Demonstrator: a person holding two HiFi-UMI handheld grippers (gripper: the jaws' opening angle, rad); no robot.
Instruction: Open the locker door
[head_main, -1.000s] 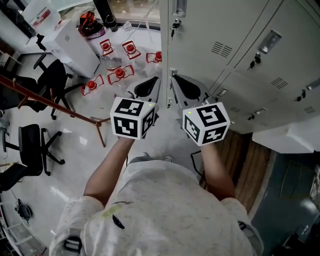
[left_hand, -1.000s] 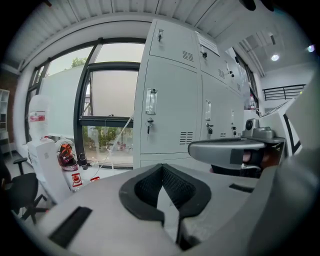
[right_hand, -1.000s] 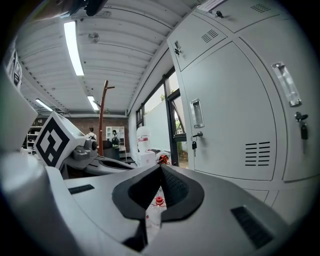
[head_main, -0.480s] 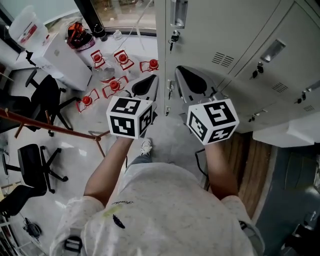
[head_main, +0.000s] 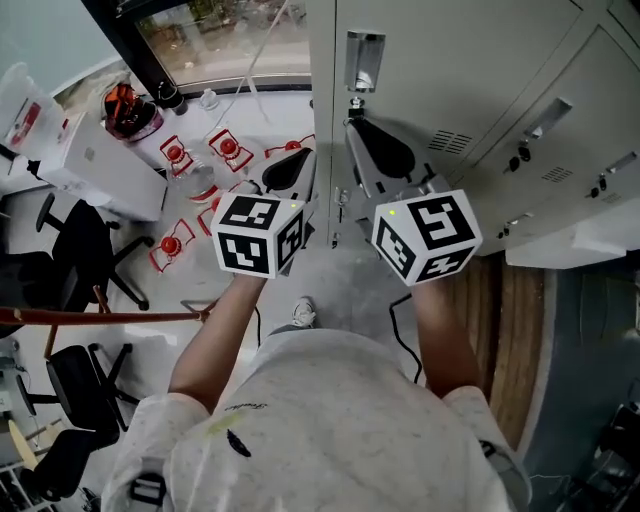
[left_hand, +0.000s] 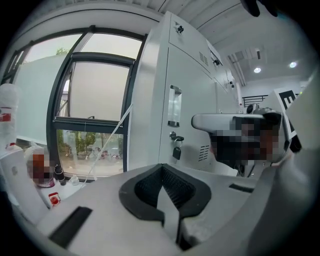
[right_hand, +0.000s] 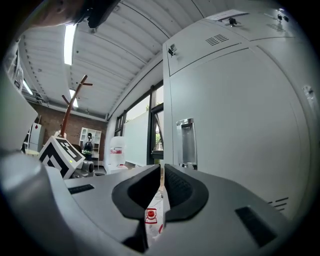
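Note:
The grey locker door (head_main: 430, 70) stands shut, with a recessed metal handle (head_main: 363, 60) and a keyed lock (head_main: 352, 103) below it. My right gripper (head_main: 354, 124) is shut and empty, its tips just short of the lock and apart from the door. Beside it, my left gripper (head_main: 303, 155) is also shut and empty, by the locker's left edge. In the left gripper view, the handle (left_hand: 173, 106) and a hanging key (left_hand: 176, 150) lie ahead of the shut gripper (left_hand: 162, 167). The right gripper view shows the handle (right_hand: 186, 141) just right of the shut gripper (right_hand: 162, 167).
More locker doors (head_main: 560, 130) run to the right. Several red-labelled water bottles (head_main: 200, 160) lie on the floor by a window (head_main: 220, 30). A white box (head_main: 95, 165), office chairs (head_main: 70, 260) and a wooden pole (head_main: 100, 317) stand to the left.
Both grippers have moved forward and up toward the locker door. The handle and lock now sit much closer to the right gripper's tips. Both stay shut.

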